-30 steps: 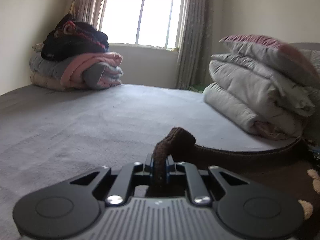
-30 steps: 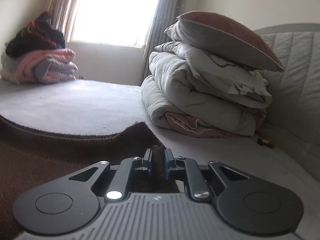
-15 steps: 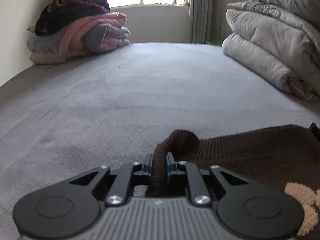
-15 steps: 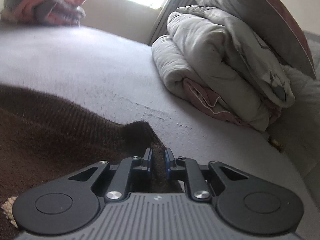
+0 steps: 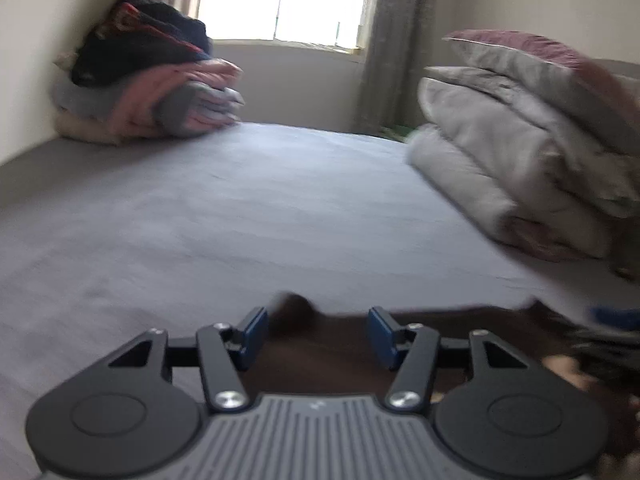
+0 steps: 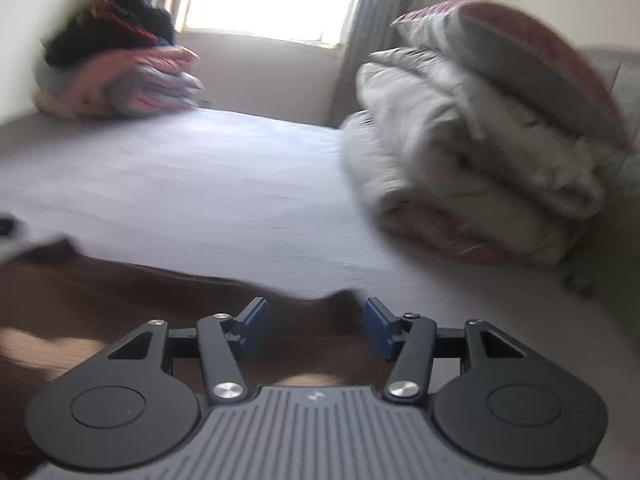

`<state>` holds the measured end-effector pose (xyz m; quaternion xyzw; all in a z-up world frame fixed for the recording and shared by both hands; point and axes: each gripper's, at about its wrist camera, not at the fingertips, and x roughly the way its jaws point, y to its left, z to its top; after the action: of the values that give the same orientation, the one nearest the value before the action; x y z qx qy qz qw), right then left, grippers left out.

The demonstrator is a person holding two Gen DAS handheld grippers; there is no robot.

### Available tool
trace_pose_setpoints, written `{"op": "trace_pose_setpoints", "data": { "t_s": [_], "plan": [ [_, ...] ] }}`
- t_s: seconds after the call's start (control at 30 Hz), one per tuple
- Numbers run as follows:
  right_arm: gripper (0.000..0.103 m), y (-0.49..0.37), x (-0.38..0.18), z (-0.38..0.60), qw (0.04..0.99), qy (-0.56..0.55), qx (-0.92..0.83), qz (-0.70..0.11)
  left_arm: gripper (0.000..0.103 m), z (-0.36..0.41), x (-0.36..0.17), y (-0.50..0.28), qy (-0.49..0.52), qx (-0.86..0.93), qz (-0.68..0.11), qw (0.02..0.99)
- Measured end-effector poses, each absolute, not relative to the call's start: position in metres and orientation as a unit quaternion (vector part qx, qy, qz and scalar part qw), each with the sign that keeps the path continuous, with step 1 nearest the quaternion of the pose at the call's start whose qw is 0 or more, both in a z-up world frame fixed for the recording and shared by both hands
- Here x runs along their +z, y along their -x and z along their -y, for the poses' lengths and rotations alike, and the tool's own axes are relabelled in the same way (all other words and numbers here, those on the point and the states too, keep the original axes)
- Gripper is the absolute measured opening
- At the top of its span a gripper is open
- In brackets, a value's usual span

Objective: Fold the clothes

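Brown knitted garment (image 5: pixel 332 344) lies on the grey bed sheet (image 5: pixel 240 216), its far edge running across the near part of the bed; in the right wrist view the same garment (image 6: pixel 140 292) spreads leftward, with pale patches on its surface. Left gripper (image 5: pixel 318 330) hovers over one raised corner of that edge, jaws spread wide, blue pads clear of the cloth. Right gripper (image 6: pixel 316 326) stands likewise over the other corner, jaws apart and holding nothing. Both views are blurred, so whether the cloth lies in one layer or doubled cannot be told. Judged from this, an edge of the garment lies laid out and released; how many folds it bears, and how many are left, the pictures do not settle. Folded pile of clothes (image 5: pixel 148 80) sits at the far left corner of the bed by the window (image 5: pixel 288 0). Stacked quilts and pillow (image 5: pixel 532 140) occupy the right side, well apart from the garment.
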<state>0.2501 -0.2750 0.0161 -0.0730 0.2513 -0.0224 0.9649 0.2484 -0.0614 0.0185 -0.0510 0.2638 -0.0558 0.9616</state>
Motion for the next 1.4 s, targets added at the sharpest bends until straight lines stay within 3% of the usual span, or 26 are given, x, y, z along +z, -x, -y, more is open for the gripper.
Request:
{"op": "trace_pose_setpoints", "data": {
  "t_s": [0.23,0.33,0.47,0.93,1.23,1.3,1.4],
  "plan": [
    [0.058,-0.222,-0.022,0.237,0.962,0.063,0.020,-0.266,0.059,0.081,-0.023,-0.220,0.027,-0.085,-0.280,0.956],
    [0.067,-0.213,-0.042,0.246,0.963,0.057,0.029,-0.261,0.064,0.074,-0.054,-0.211,-0.018,-0.102,-0.266,0.958],
    [0.070,-0.214,-0.048,0.265,0.965,0.014,0.036,-0.259,0.064,0.071,-0.051,-0.214,-0.011,-0.103,-0.268,0.958],
    [0.070,-0.189,-0.021,0.244,0.965,0.050,0.036,-0.256,0.064,0.062,-0.023,-0.182,0.009,-0.086,-0.253,0.964],
    [0.073,-0.182,-0.016,0.253,0.962,0.054,0.055,-0.264,0.073,0.048,-0.023,-0.188,0.018,-0.092,-0.280,0.955],
    [0.073,-0.178,-0.010,0.261,0.961,0.062,0.059,-0.264,0.083,0.036,-0.016,-0.186,0.033,-0.101,-0.288,0.952],
    [0.073,-0.174,-0.006,0.282,0.960,0.070,0.054,-0.267,0.087,0.019,-0.012,-0.181,0.036,-0.096,-0.298,0.949]
  ]
}}
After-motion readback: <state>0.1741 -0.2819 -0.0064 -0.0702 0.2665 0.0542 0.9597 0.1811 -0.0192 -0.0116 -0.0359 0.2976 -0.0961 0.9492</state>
